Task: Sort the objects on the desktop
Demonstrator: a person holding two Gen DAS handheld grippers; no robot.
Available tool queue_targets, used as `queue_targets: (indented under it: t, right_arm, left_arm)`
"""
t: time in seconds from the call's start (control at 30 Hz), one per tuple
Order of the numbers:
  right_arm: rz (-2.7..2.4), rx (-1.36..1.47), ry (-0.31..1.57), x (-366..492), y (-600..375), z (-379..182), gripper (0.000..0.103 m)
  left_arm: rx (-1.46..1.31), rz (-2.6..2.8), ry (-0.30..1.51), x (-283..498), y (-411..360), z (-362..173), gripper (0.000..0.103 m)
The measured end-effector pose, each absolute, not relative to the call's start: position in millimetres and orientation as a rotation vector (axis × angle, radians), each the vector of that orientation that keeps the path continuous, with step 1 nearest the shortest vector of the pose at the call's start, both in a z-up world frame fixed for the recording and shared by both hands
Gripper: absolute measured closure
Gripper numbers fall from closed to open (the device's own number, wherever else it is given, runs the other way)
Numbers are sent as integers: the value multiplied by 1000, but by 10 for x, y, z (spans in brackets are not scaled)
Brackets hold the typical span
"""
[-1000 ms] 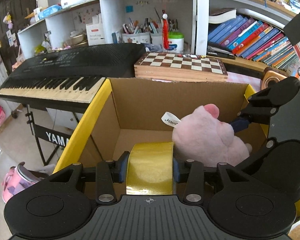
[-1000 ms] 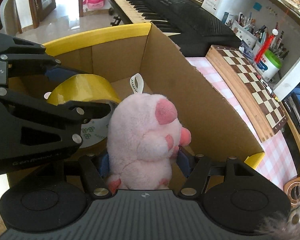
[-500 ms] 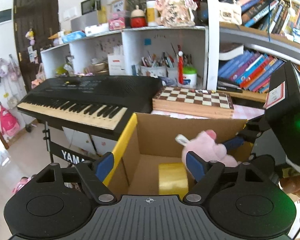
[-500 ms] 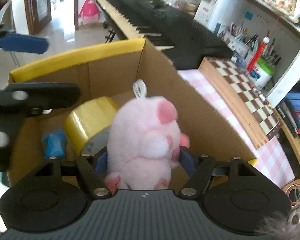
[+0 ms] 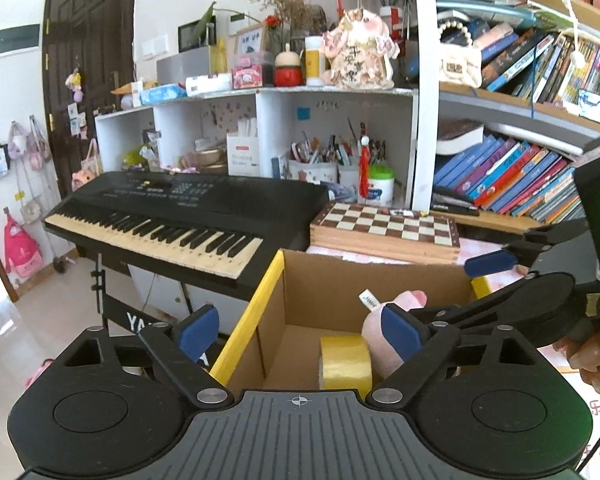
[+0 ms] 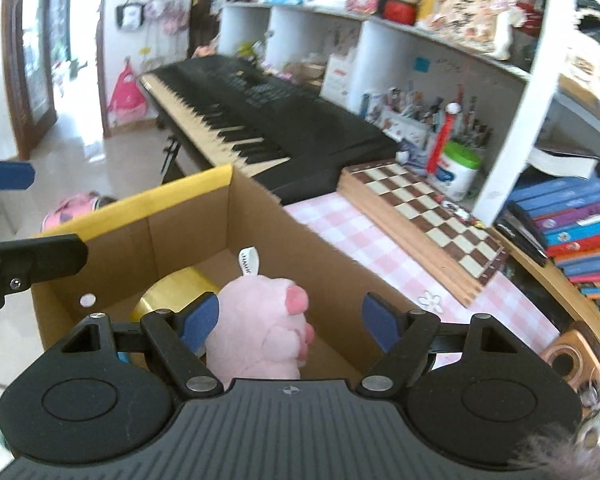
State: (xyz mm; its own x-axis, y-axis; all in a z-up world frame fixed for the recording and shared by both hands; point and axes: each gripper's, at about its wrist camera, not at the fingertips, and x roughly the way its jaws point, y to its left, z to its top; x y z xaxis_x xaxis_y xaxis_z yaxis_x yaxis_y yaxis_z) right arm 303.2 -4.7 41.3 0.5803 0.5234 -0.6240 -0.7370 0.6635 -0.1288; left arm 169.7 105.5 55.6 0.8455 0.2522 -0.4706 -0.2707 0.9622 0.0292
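**Onlooker 1:** Left gripper [image 5: 300,330]: jaws spread wide, nothing between the pads. They have just been opening; a second ago they clamped the yellow tape roll [image 5: 345,361], which now lies on the floor of the cardboard box [image 5: 374,280], free of any contact.

**Onlooker 2:** Right gripper [image 6: 290,322]: jaws likewise apart, just been opening too. The pink plush toy [image 6: 260,326] stands in the box between the blue pads [image 6: 201,318], yet the right pad sits clear of it; whether the left pad brushes the fur I cannot tell. Earlier the toy was squeezed on both sides.

**Onlooker 1:** Relative position: toy and tape side by side, touching or nearly so, tape to the toy's left in the right wrist view. Both grippers sit higher above the box rim than before.

**Onlooker 2:** Reading: two items are deposited. Remaining desk objects, such as the chessboard [image 6: 428,216] on the checked cloth, appear unsorted, so the task is probably not finished.
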Motion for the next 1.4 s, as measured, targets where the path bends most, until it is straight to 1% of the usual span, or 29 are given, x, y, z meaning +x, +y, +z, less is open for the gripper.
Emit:
queue_targets:
  t: [0.47,1.0,1.07,1.4]
  right_arm:
    - [562,-219,512,2460,-712,653,25]
    - [367,-96,537,1503,-1170,487,25]
    - [353,-84,546,1367,-1199,451,25]
    - [315,-53,600,862,-1189,252,25]
  left_arm:
    - [-76,220,441,1309,1009,669,11]
    - [-52,153,466,717,900,600,9]
    - [-51,144,470,647,884,587,7]
    - [-61,130,508,354,890,454,6]
